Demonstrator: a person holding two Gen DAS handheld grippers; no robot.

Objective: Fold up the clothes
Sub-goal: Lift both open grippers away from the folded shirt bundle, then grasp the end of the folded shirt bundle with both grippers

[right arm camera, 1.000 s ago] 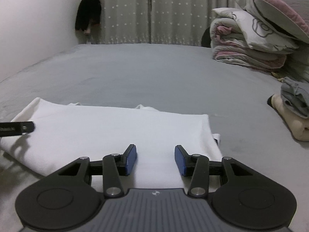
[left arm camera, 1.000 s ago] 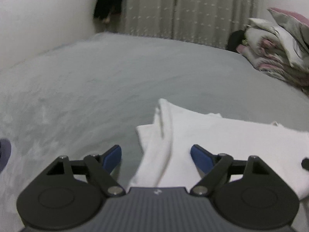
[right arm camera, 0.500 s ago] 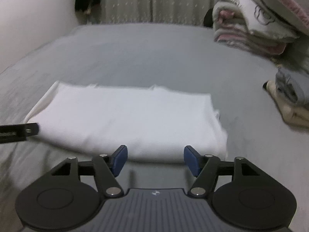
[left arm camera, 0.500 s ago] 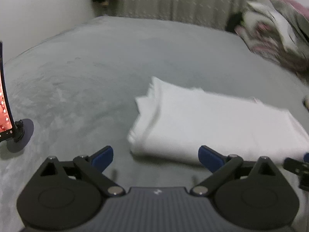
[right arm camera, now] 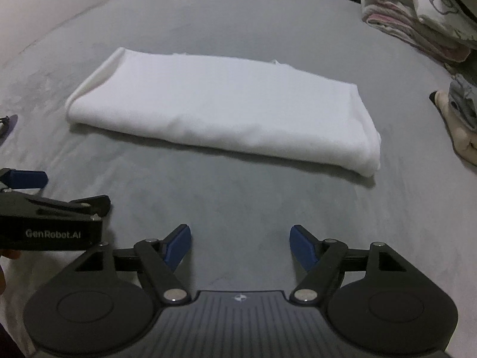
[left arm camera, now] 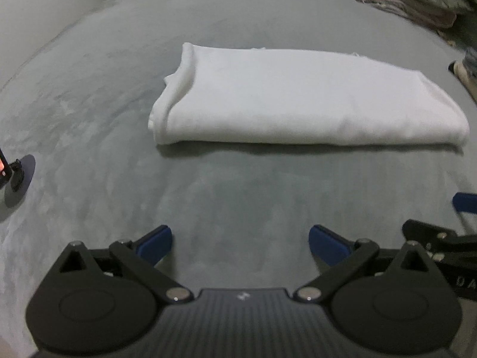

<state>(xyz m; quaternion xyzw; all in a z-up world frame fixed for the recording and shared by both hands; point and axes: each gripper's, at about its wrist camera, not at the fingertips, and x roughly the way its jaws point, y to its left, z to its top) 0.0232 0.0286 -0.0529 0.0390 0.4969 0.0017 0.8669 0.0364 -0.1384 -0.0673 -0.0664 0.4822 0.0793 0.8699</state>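
The white cloth (left arm camera: pixel 304 98) is now lying folded on the grey bed (left arm camera: pixel 238 197). Both the left tool (left arm camera: pixel 240 243) and right tool (right arm camera: pixel 240 243) are hanging spread open, having drawn back from it.

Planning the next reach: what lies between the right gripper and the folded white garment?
Only bare grey bedspread separates the right gripper from the folded white garment; the right wrist view shows it.

Dim, soft indoor light; edges bowed, slightly blurred.
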